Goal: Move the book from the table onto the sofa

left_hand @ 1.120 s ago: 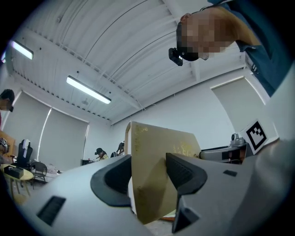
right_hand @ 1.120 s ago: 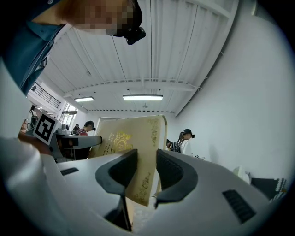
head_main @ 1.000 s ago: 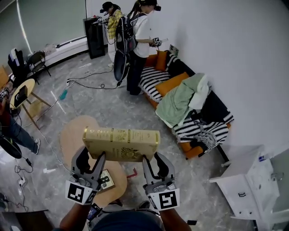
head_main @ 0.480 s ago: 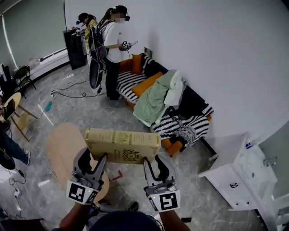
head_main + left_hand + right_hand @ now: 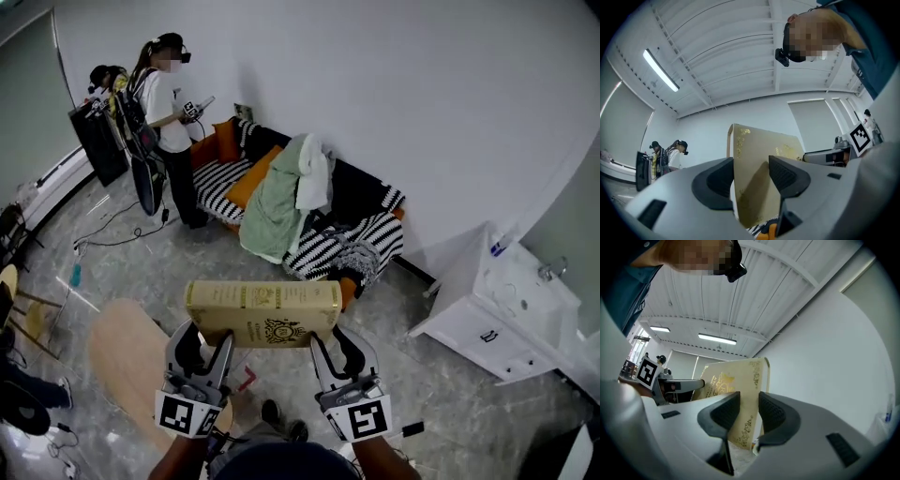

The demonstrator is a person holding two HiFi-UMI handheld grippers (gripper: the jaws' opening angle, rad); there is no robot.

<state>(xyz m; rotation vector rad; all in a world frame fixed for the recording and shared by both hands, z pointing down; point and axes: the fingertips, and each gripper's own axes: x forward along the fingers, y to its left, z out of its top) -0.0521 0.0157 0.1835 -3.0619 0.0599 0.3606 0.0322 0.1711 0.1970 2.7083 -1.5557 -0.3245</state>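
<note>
A thick cream and gold book (image 5: 262,311) is held up flat between both grippers, above the floor. My left gripper (image 5: 208,339) is shut on its left end and my right gripper (image 5: 336,342) is shut on its right end. In the left gripper view the book (image 5: 759,164) stands between the dark pads (image 5: 783,174) of that gripper (image 5: 751,176). The right gripper view shows the book (image 5: 740,390) pinched the same way by the right gripper (image 5: 749,414). The sofa (image 5: 367,197) lies ahead by the white wall. The round wooden table (image 5: 122,361) is at the lower left.
On the sofa lie striped cushions (image 5: 323,246), orange pillows (image 5: 246,180), a green blanket (image 5: 272,202) and a white cloth (image 5: 317,178). Two people (image 5: 167,112) stand at its left end. A white cabinet (image 5: 483,314) stands at the right. Cables (image 5: 103,234) trail over the floor.
The view has swung toward the sofa, which now lies straight ahead and nearer. The table has slid off to the lower left. Both grippers still hold the book the same way.
</note>
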